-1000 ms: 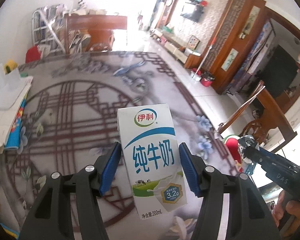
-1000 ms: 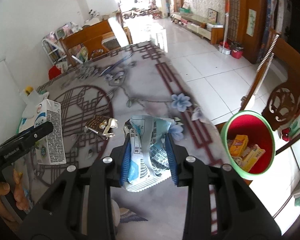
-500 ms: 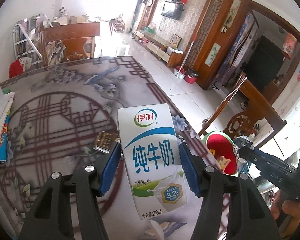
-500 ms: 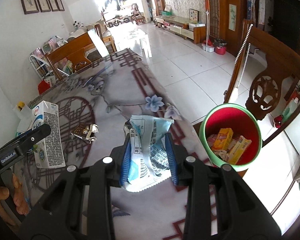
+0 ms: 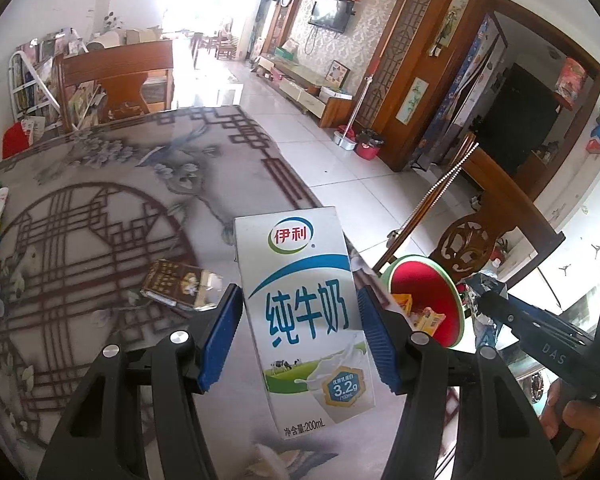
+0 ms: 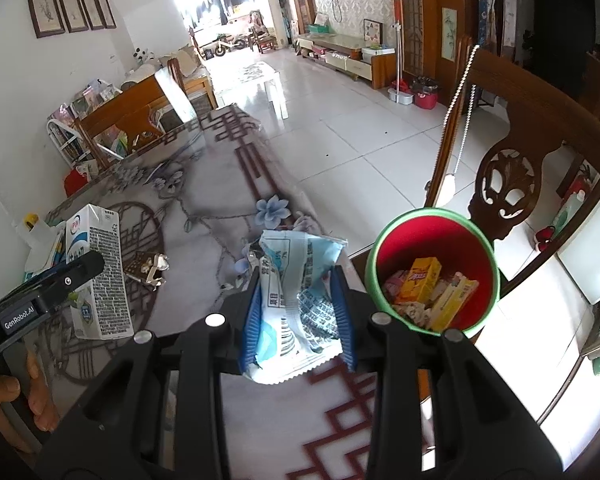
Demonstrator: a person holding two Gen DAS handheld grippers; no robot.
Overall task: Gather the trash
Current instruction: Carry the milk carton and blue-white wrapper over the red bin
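Right wrist view: bin already holds boxes; right gripper jaws pinch a wrapper, left gripper jaws pinch a milk carton; a brown packet remains on the tabletop.

carved wooden chair beside patterned table

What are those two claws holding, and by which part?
Left claw pinches the milk carton by its two sides; right claw squeezes the crumpled snack wrapper around its middle.
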